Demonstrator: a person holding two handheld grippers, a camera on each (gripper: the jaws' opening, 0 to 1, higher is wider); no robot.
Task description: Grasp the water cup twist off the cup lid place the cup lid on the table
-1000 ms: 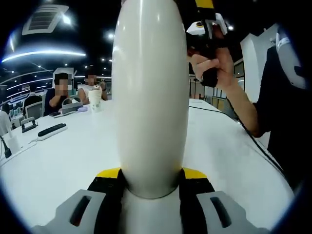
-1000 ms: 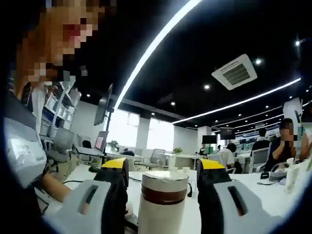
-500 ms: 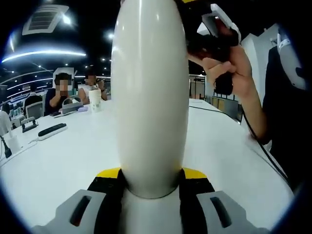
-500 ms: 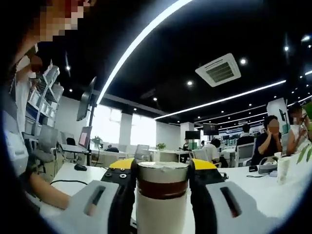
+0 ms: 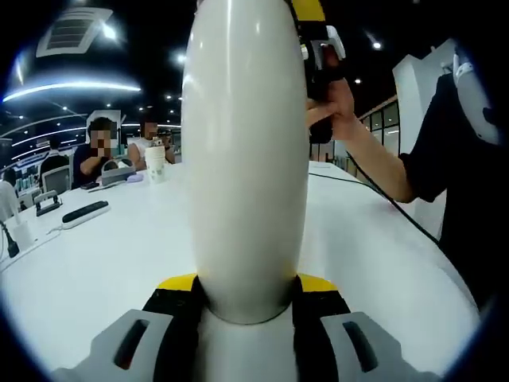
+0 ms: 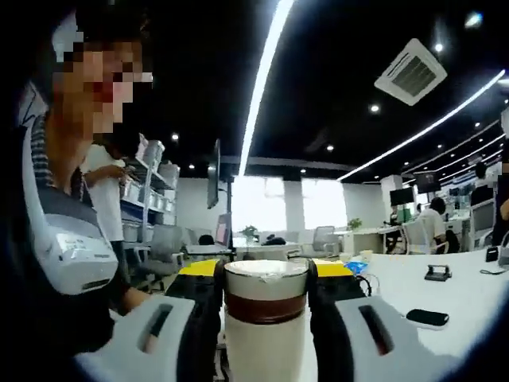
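So far the grasp looks done and the twist is in hand. The left gripper [image 5: 242,298] clamps the lower body of the tall, glossy white water cup [image 5: 245,151], its yellow-tipped black jaws pressed against both sides. The cup stands upright, held just above the white counter [image 5: 103,263].

At the top, the right gripper [image 6: 265,274] closes its jaws on either side of the white cylindrical cup lid [image 6: 265,280], which carries a brown band [image 6: 265,308] beneath it. From the left gripper view, a hand [image 5: 328,102] holds that gripper high beside the cup's upper end.

Lid is still seated on the cup; no gap shows at the band, so I cannot tell how far it has turned. Left to do, by my reading: finish unscrewing, lift off, set the lid on the counter.
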